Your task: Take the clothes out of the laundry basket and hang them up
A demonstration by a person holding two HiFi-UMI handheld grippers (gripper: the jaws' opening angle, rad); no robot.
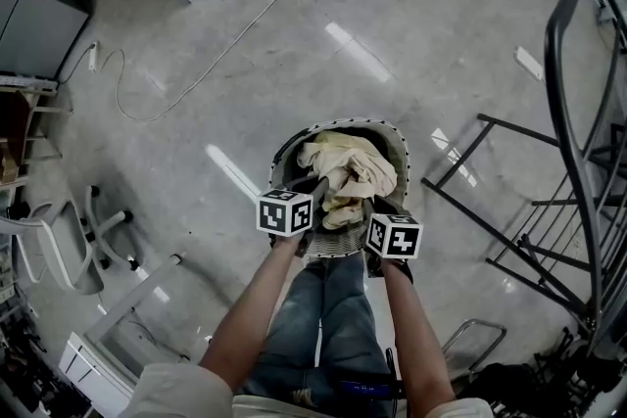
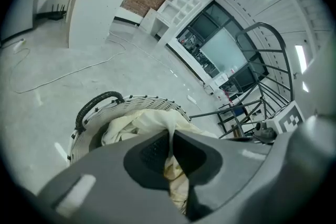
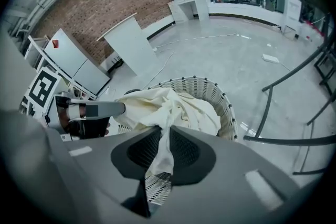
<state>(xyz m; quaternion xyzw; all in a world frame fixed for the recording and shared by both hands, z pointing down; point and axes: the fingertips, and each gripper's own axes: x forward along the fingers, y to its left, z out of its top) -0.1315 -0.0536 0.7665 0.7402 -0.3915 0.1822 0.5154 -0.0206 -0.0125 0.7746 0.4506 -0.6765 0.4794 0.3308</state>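
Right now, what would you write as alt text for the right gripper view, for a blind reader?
The right gripper has its dark jaws shut on a fold of cream cloth that trails into a white woven laundry basket on a grey floor. At left, the left gripper grips the cloth too.

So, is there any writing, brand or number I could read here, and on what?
No readable text anywhere.
One marker cube and the other show only black-and-white squares, no letters.
The red patch on the white cabinet is too small to read.
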